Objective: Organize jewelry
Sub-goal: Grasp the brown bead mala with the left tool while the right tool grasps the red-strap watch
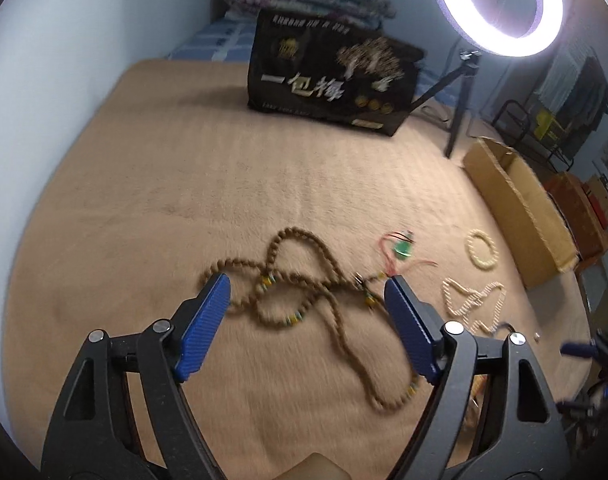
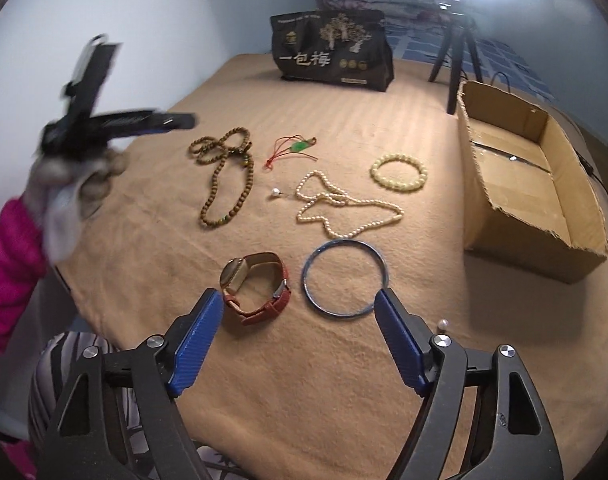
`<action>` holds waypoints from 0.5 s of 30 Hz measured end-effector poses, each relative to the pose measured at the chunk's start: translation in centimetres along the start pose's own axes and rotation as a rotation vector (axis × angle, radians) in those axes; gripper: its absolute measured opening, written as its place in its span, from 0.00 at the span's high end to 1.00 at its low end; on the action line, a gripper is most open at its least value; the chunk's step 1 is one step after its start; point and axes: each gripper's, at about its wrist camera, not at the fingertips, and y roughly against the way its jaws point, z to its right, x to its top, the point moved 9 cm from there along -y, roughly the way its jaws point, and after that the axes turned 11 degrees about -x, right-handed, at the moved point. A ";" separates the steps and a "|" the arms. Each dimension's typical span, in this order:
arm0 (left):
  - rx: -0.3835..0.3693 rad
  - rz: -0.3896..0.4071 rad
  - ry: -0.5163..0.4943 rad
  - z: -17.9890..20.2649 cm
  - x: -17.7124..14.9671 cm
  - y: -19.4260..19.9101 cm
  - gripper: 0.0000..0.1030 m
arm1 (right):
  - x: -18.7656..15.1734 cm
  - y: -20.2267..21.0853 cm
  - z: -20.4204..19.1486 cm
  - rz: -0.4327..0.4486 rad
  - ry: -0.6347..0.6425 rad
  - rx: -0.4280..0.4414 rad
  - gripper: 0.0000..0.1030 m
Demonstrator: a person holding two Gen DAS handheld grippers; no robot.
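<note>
My left gripper (image 1: 305,294) is open and empty, hovering just above the brown wooden bead necklace (image 1: 304,300), which lies tangled on the tan blanket; the necklace also shows in the right wrist view (image 2: 224,176). My right gripper (image 2: 298,310) is open and empty, with the red-strap watch (image 2: 256,284) and the blue bangle (image 2: 343,280) just in front of its fingers. Further off lie a green pendant on red cord (image 2: 300,148), a white pearl necklace (image 2: 343,204), and a cream bead bracelet (image 2: 399,172). The left gripper appears blurred at the left (image 2: 104,120).
An open cardboard box (image 2: 523,184) stands at the right on the blanket. A black printed bag (image 2: 331,52) stands at the back beside a ring light tripod (image 2: 455,60). Two loose pearls (image 2: 274,192) (image 2: 443,324) lie on the blanket. The blanket edge runs along the left.
</note>
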 end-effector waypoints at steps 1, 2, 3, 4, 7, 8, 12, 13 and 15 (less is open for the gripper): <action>0.003 -0.017 0.000 -0.3 0.2 -0.8 0.20 | 0.0 -0.2 -0.1 -0.004 0.005 0.000 0.33; 0.021 -0.034 0.002 -0.8 0.5 -1.8 0.20 | 0.1 -0.4 -0.1 -0.010 0.009 0.002 0.36; 0.033 -0.043 0.005 -1.2 0.7 -2.5 0.20 | 0.1 -0.6 -0.2 -0.016 0.010 0.005 0.39; 0.038 -0.056 0.011 -1.5 0.8 -3.3 0.20 | 0.1 -0.8 -0.2 -0.018 0.009 0.006 0.39; 0.008 -0.101 0.042 -2.2 0.6 -5.3 0.20 | 0.1 -1.2 -0.3 -0.022 0.009 0.011 0.39; 0.001 -0.112 0.049 -2.4 0.5 -5.8 0.20 | 0.2 -1.3 -0.3 -0.023 0.009 0.014 0.39; -0.027 -0.124 0.059 -2.2 -0.2 -6.4 0.21 | 0.0 -1.7 -0.7 -0.035 0.005 0.032 0.52; -0.033 -0.135 0.055 -1.8 -0.5 -6.4 0.22 | 0.0 -1.8 -0.7 -0.037 0.006 0.034 0.54; -0.057 -0.168 0.049 -1.0 -1.4 -6.6 0.31 | 0.0 -2.0 -0.8 -0.043 0.004 0.035 0.58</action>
